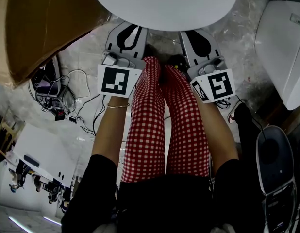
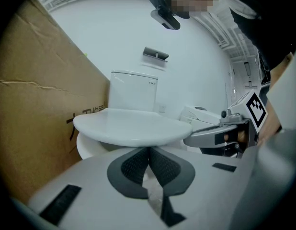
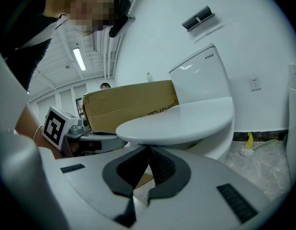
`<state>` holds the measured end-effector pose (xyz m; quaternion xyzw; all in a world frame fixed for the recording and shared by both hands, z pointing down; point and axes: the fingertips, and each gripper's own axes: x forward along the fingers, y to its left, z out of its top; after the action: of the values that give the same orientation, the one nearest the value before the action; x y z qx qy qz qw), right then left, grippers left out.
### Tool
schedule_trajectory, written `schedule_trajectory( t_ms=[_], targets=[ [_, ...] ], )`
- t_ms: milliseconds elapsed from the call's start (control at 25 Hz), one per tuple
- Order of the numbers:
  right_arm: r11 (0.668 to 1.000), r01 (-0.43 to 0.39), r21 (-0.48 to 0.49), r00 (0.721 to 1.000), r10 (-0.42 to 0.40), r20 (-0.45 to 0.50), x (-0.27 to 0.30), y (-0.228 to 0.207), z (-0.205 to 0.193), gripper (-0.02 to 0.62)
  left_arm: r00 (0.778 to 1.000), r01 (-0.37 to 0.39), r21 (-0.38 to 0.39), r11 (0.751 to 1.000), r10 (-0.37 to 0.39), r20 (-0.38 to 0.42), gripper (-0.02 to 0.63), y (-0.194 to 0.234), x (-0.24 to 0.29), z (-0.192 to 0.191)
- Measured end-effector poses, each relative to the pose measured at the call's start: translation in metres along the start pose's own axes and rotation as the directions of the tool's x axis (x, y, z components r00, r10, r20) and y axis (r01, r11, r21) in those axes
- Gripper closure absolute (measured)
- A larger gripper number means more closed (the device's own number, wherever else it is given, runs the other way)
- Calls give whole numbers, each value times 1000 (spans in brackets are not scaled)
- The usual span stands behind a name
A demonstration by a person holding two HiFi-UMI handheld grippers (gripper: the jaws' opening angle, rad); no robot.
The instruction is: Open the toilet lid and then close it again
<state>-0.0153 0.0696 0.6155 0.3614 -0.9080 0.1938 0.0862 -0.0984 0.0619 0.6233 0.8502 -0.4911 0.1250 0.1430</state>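
Hovering both tongs at the front edge of the shut lid [image 1: 164, 4].
The left tongs [image 1: 132, 29] and right tongs [image 1: 198, 33] are pinched together on nothing, probably so the tips can slip under the rim and lift. The lid lies flat, just ahead of and slightly above both.

Left tool [image 1: 131, 32] and right tool [image 1: 200, 39] sit before the toilet lid [image 1: 164, 1]; cardboard box [image 1: 38, 25] stands left.

Mottled grey floor [image 1: 237, 38], toilet [image 3: 217, 143] standing on it, cardboard box [image 1: 38, 23] beside, cable tangle [image 1: 53, 98]
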Motion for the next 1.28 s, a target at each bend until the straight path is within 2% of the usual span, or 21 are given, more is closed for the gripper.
schedule_trajectory(
  t_ms=[840,1280],
  targets=[
    [1000,2,10,999,-2,-48,4,-4,-18,575,999,-9,-31,999,8,-38,598,0,3,-20],
    [1000,-6,12,997,7,-83,8,-4,-26,577,999,10,-35,999,-12,-52,598,1,2,-29]
  ],
)
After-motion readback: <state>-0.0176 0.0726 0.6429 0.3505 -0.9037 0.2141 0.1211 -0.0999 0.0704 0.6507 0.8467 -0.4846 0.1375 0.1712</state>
